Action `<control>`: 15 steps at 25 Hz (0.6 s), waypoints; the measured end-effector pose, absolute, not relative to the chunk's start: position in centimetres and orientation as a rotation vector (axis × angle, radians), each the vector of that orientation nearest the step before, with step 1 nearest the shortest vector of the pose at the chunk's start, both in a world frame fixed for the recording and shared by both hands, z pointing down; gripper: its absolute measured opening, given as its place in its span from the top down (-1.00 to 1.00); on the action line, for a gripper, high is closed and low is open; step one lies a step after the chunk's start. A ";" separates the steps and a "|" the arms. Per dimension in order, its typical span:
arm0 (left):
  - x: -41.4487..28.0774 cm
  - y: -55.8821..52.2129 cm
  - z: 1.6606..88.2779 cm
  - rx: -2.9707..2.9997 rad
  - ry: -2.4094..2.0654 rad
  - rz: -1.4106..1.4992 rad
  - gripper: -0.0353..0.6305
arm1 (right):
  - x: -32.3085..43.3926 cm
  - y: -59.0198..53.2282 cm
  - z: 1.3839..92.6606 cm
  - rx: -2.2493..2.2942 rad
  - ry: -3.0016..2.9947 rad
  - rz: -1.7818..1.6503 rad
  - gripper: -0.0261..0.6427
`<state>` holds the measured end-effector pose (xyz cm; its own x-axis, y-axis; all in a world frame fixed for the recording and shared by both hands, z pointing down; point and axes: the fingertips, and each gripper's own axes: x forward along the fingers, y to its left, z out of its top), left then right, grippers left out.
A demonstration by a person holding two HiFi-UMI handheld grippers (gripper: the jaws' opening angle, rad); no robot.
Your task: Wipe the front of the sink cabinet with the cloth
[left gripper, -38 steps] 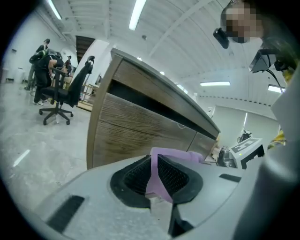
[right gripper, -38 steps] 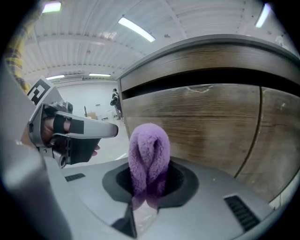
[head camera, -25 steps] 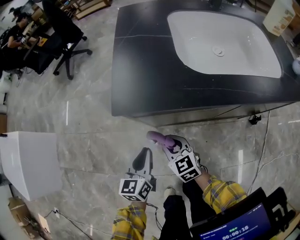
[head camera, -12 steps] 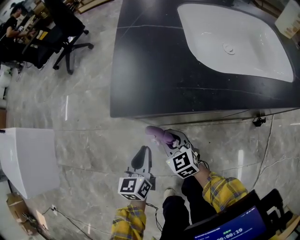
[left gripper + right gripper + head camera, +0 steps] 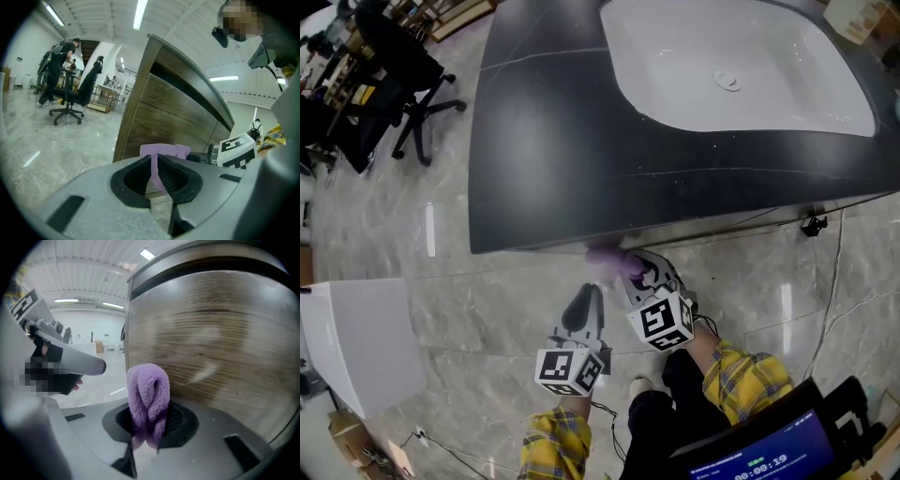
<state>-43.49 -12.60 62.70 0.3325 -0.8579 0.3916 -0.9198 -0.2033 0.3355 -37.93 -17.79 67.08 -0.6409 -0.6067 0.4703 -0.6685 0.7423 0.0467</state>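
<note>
- Grip first: the right gripper point(image 5: 628, 270) is clamped on a folded purple fleecy cloth point(image 5: 602, 257). The cloth's rounded fold sticks out past the jaws, right at the front edge of the dark stone tabletop point(image 5: 562, 141) and toward its left corner.
- The left gripper point(image 5: 587, 302) hangs just beside it, lower, over the grey marble floor point(image 5: 487, 309). Its jaws are drawn together to a thin slit and hold nothing. The purple showing through that slit is, I judge, the cloth beyond it.
- The wood-grain cabinet front point(image 5: 215, 348) fills the right gripper view, with the cloth just beside it and the panel's left upright edge close by.
- The wipe looks about to start rather than part done.
- To do it well, press the fold flat against the wood so that fleece, not hard jaw, meets the panel.
- Run long overlapping strokes along the grain, from the left edge toward the right, working from top to bottom.
- Keep the clamp firm, since drag on the wood could tug the cloth out.
- A thin black cable point(image 5: 825, 272) hangs off the front edge near the right end, and a stroke that reaches that far should avoid it.
- In the head view the tabletop's overhang hides the whole cabinet front.
- No view settles whether the cloth is touching the wood or only near it.
- The foot of the panel and its right end are out of sight, and the white sink basin point(image 5: 722, 66) is cut off at the top.
</note>
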 end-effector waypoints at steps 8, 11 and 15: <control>-38.3 -14.6 62.8 2.148 -1.481 0.173 0.78 | -31.7 -18.6 66.6 1.101 -2.437 0.223 0.72; -35.5 -15.2 62.6 2.192 -1.422 0.193 0.78 | -29.2 -19.0 66.5 1.149 -2.418 0.236 0.72; -32.5 -15.7 62.7 2.226 -1.357 0.213 0.78 | -25.1 -19.3 66.7 1.230 -2.375 0.267 0.72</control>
